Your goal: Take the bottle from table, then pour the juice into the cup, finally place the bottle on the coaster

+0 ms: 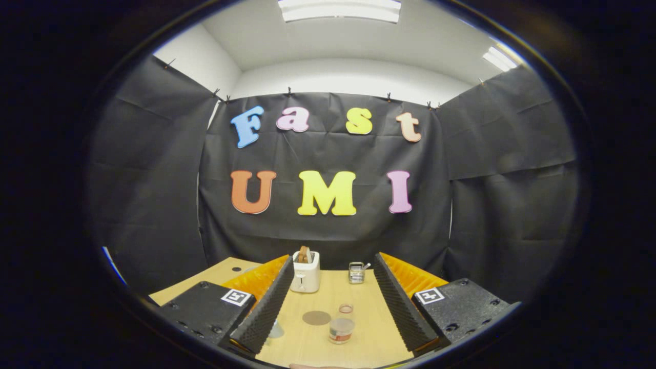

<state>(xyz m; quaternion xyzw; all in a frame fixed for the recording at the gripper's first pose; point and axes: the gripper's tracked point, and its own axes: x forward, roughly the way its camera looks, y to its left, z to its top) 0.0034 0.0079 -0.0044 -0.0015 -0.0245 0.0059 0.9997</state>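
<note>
My gripper [334, 261] is open, held above a light wooden table [302, 351], and nothing is between its fingers. Below the gap stands a small clear bottle [342, 328] with a reddish band near its base and a pinkish ring at its top. Just left of it a flat round grey coaster [316, 318] lies on the wood. A clear glass thing, perhaps the cup [275, 331], peeks out from behind the left finger [266, 307], mostly hidden.
At the table's far end a white toaster [305, 274] holds a slice of bread. A small metal rack [356, 272] stands to its right. Black cloth walls close the booth behind and on both sides.
</note>
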